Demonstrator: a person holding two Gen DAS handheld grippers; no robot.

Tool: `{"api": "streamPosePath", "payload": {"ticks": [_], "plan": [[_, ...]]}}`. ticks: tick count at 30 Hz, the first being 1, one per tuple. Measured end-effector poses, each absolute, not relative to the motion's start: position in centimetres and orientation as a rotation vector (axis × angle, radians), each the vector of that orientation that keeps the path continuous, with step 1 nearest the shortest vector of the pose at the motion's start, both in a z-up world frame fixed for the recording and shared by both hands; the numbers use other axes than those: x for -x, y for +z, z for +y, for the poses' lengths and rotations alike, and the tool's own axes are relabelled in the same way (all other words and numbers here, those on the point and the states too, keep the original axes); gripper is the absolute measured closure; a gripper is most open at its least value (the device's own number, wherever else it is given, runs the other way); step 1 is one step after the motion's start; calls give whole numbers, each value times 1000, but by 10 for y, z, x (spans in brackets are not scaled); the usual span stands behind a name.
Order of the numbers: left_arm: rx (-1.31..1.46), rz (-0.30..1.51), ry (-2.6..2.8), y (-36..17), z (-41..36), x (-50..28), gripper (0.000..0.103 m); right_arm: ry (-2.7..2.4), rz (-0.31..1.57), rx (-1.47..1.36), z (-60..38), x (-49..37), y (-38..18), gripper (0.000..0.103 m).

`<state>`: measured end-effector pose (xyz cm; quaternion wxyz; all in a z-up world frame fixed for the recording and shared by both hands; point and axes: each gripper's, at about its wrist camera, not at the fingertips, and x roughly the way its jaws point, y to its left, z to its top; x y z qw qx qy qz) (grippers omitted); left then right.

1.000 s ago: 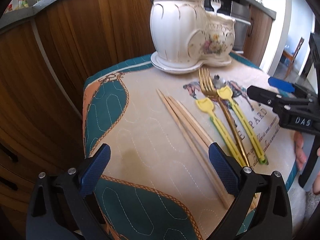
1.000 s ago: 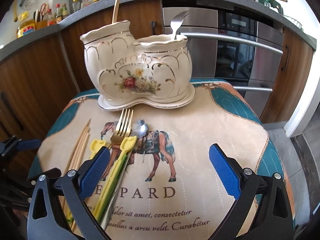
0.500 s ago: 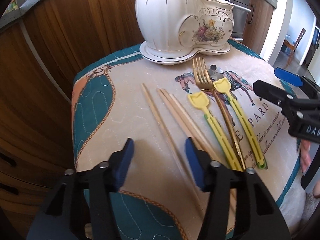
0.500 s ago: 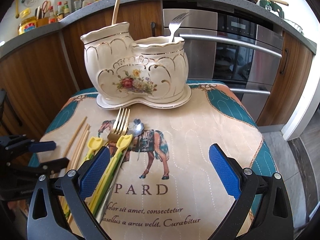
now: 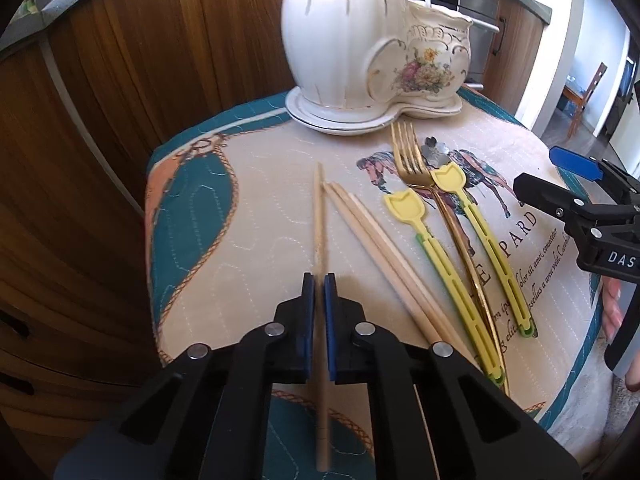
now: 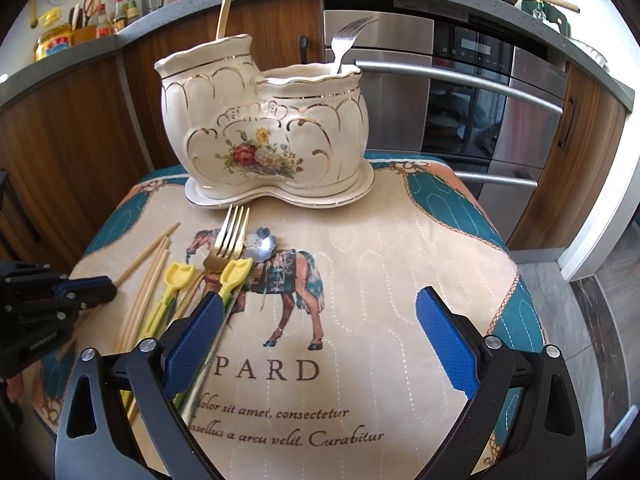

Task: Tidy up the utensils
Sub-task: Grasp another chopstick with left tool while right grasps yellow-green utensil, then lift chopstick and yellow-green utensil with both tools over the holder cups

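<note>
One wooden chopstick [image 5: 320, 216] lies on the cloth [image 5: 256, 216], a little apart from the other chopsticks [image 5: 376, 232]. The left gripper [image 5: 319, 292] has just squeezed its blue pads tight onto it. Next to these lie two yellow scoops [image 5: 404, 204] and a gold fork [image 5: 406, 152]. The white holder [image 6: 264, 136] stands behind them. The right gripper [image 6: 320, 336] hangs wide open, holding nothing.

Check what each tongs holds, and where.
Left tongs: shut on one pale wooden chopstick, just closed around its middle. Right tongs: open, holding nothing.
</note>
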<state>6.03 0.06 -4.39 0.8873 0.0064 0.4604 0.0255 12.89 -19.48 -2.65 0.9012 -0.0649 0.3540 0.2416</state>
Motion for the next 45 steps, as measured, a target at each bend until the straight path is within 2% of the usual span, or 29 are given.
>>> {"api": "streamPosePath", "payload": {"ticks": [3, 5, 7, 8, 9, 11, 16, 27, 35, 45], "plan": [[27, 928, 32, -40, 6, -55, 98, 531, 751, 127, -193, -128, -24, 9], [40, 908, 20, -36, 9, -53, 98, 542, 761, 127, -189, -126, -24, 19], [60, 880, 3, -31, 13, -51, 98, 534, 782, 159, -180, -123, -28, 39], [73, 867, -9, -28, 15, -49, 98, 537, 789, 162, -178, -122, -29, 45], [78, 861, -17, -27, 14, -50, 98, 551, 805, 153, -174, -120, -30, 47], [87, 849, -32, -25, 14, -48, 98, 578, 819, 150, -167, -116, -30, 60], [123, 803, -63, -21, 19, -43, 98, 557, 823, 186, -156, -112, -26, 76], [162, 778, -125, -27, 20, -38, 98, 569, 907, 260, -128, -104, -33, 76], [171, 773, -131, -27, 20, -37, 98, 540, 889, 302, -120, -102, -36, 92], [174, 765, -133, -27, 20, -36, 98, 555, 812, 243, -137, -96, -22, 92]]}}
